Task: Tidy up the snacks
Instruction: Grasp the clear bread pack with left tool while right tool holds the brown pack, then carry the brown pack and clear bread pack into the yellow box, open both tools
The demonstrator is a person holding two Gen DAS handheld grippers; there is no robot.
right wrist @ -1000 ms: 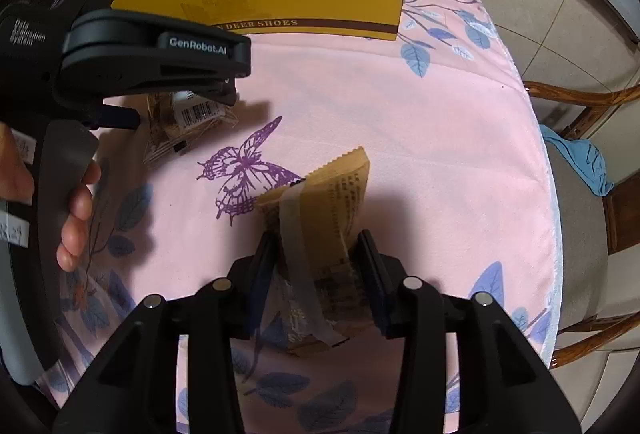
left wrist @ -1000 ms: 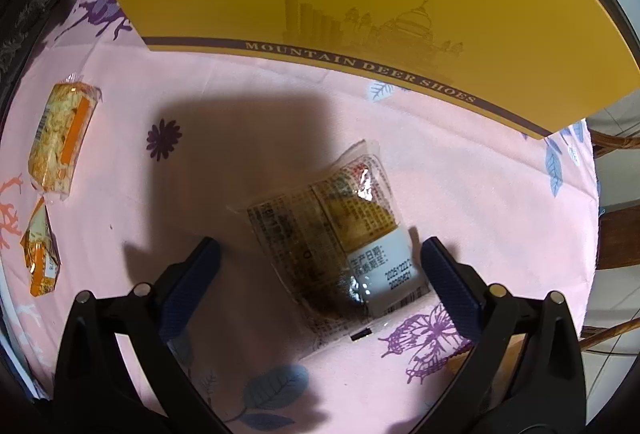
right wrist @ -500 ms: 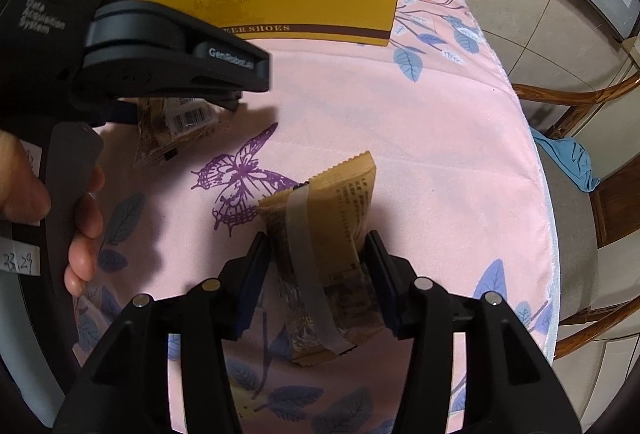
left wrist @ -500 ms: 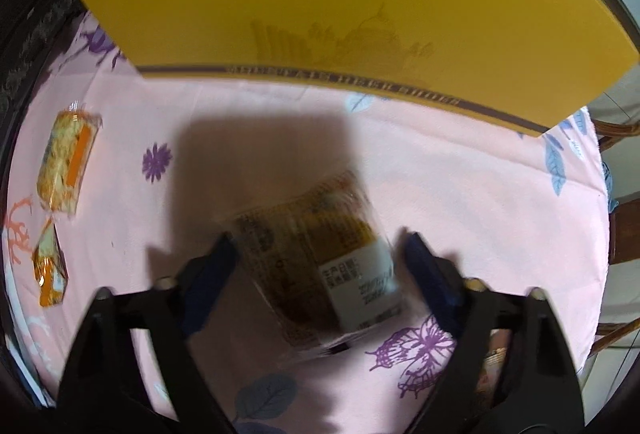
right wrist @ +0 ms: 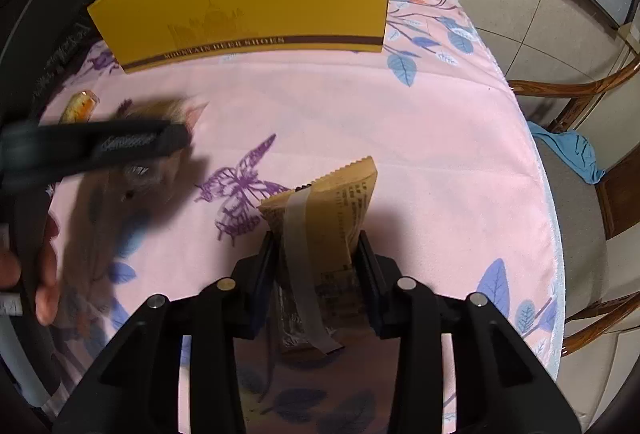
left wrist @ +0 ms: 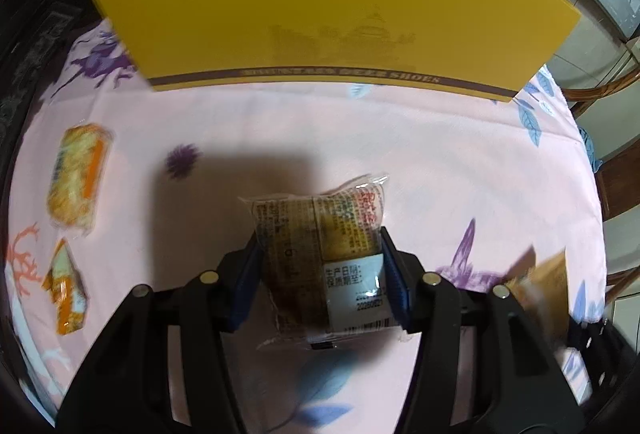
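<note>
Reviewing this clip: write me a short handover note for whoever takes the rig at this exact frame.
Left claw: shut on the clear-wrapped snack, which sits between its blue pads.
Right claw: shut on the tan snack packet, held upright.
Yellow shoe box stands at the far side of the pink tablecloth.
Still lying on the cloth at the left: an orange-striped snack and a smaller orange packet.
Done: both claws loaded. Whether anything is already in the box cannot be seen.
Left: probably carry both held snacks to the box, then fetch the two orange ones.
</note>
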